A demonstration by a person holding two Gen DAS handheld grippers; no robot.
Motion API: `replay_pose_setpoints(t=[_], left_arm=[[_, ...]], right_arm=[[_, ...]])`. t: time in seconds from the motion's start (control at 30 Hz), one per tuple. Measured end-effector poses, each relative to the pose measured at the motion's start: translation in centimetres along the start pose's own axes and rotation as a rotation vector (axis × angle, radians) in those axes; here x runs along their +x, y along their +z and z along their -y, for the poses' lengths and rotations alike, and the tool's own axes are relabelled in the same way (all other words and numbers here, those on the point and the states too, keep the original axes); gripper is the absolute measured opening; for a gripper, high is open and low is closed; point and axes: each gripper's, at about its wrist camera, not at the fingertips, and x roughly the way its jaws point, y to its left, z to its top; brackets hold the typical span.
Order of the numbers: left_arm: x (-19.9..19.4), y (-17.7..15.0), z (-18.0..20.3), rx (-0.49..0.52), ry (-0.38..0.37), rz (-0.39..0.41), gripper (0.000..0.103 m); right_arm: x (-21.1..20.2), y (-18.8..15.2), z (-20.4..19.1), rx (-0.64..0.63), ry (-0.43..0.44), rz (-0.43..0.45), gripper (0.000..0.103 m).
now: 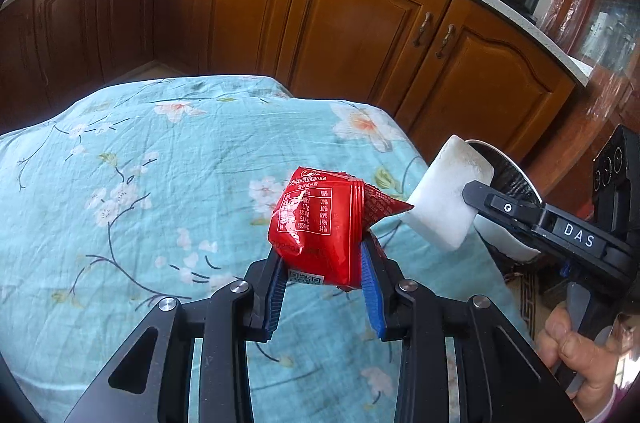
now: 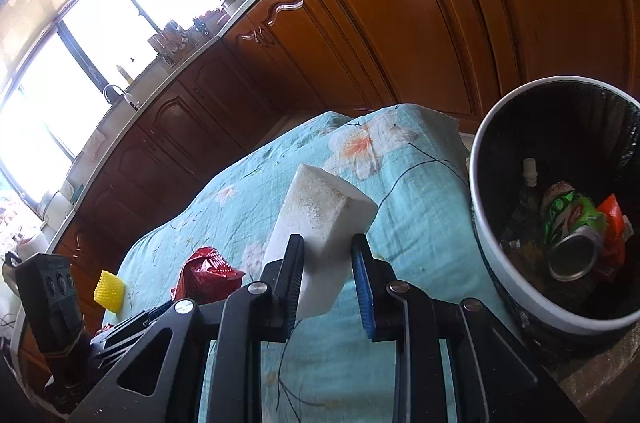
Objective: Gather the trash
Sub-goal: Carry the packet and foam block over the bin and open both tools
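Over the floral turquoise tablecloth (image 1: 120, 151), your left gripper (image 1: 324, 279) pinches a light, crinkly red foil snack wrapper (image 1: 320, 223) low down, while your right gripper (image 2: 326, 275) squeezes a soft white foam block (image 2: 320, 219) near its end, jaws narrowed on both

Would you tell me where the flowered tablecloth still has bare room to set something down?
The flowered tablecloth lies bare from the red snack bag out to its far and left edges by the wooden cabinets. The near right corner is crowded: the white foam block in the right gripper and the trash bin. A yellow piece sits at the edge.
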Motion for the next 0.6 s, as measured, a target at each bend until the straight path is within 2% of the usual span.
replay_pose_setpoints(t=[0.33,0.6], left_arm=[[-1.6,-1.6,5.7,0.1,-0.056,-0.007,0.033],[-1.6,-2.1,9.9,0.164,-0.087,-0.025,0.033]], right_arm=[[-6.4,-2.6,3.3,0.037,-0.024,0.058,0.025],[-10.3,-3.1,5.9,0.062,-0.065,0.113,0.025]])
